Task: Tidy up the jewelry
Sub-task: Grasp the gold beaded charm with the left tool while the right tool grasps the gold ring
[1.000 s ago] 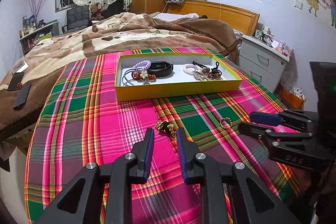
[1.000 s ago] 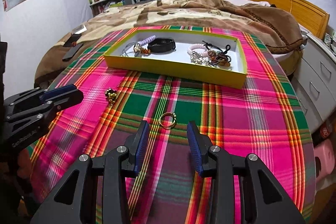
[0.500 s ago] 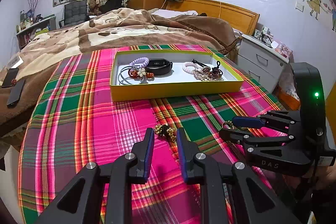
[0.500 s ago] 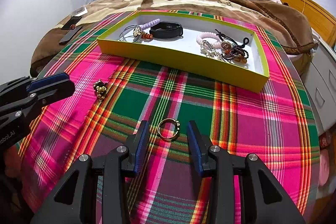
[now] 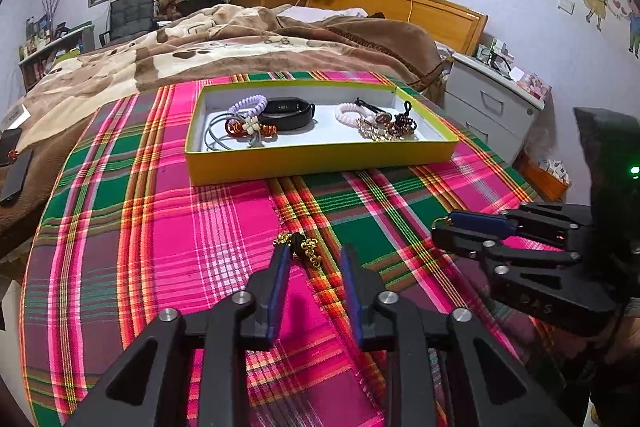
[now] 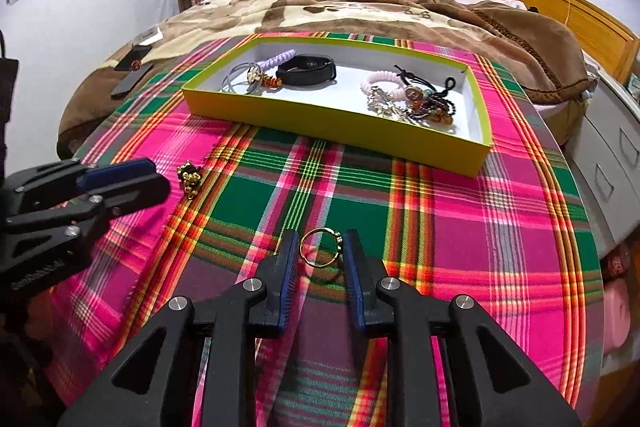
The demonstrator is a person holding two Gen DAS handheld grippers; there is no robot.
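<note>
Ring and charm between the jaws, both grippers low on the plaid

Gold ring (image 6: pixel 320 247), a thin hoop with a small setting on its upper right, lies flat on the pink, green and orange plaid cloth (image 6: pixel 480 227). The right gripper (image 6: pixel 321 251) has it framed: the hoop sits between the blue-padded tips, and the jaws have just been closing in on it. A sliver of gap seems to remain on each side, so the pads bracket the ring without clearly pressing it.

Over on the left, a small gold-beaded charm with a dark centre (image 5: pixel 301 246) rests on the cloth just past the tips of the left gripper (image 5: pixel 313 259), slightly toward its left finger. Those jaws have just been opening and stand apart, nothing clamped.

Farther back sits the shallow yellow cardboard tray with a white floor (image 6: pixel 340 125), well apart from both grippers, already holding coil hair ties, a black band and beaded pieces.
</note>
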